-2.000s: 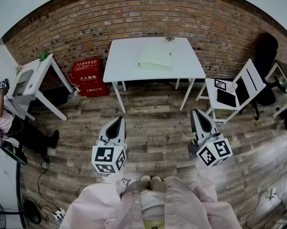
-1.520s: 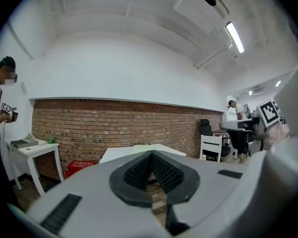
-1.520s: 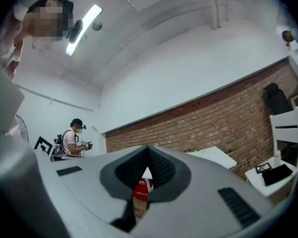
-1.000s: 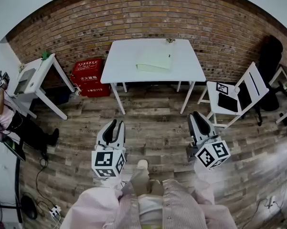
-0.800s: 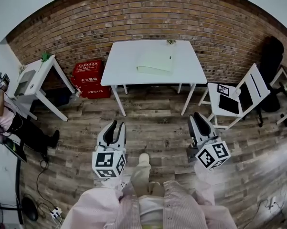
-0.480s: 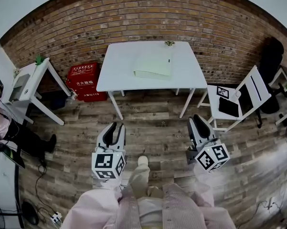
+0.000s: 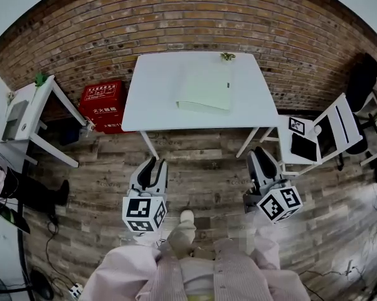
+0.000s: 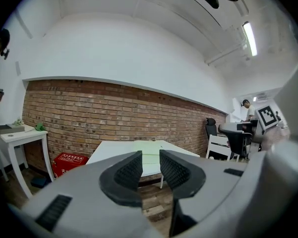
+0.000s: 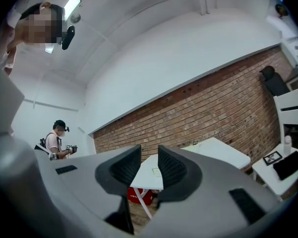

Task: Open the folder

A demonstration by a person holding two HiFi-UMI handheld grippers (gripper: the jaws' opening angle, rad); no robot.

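A pale green folder [image 7: 205, 88] lies shut on the white table [image 7: 150, 99] against the brick wall. It also shows far off in the left gripper view [image 8: 149, 147] and as a small green patch in the right gripper view [image 9: 156, 171]. My left gripper [image 7: 154, 165] hangs over the wood floor, short of the table's front edge. Its jaws stand a little apart with nothing between them [image 8: 150, 158]. My right gripper [image 7: 262, 154] is level with it near the table's right front leg, and its jaws also stand slightly apart and empty [image 9: 149, 155].
A red box [image 7: 101, 102] sits on the floor left of the table, beside a small white side table [image 7: 25, 115]. A white folding chair [image 7: 320, 133] with a dark tablet stands to the right, with a black office chair [image 7: 362, 74] behind it. Another person [image 9: 57, 142] stands at the left.
The table and folder have grown larger and nearer in the head view. Both grippers have moved forward toward the table's front edge. The left jaws parted slightly after the earliest frame.
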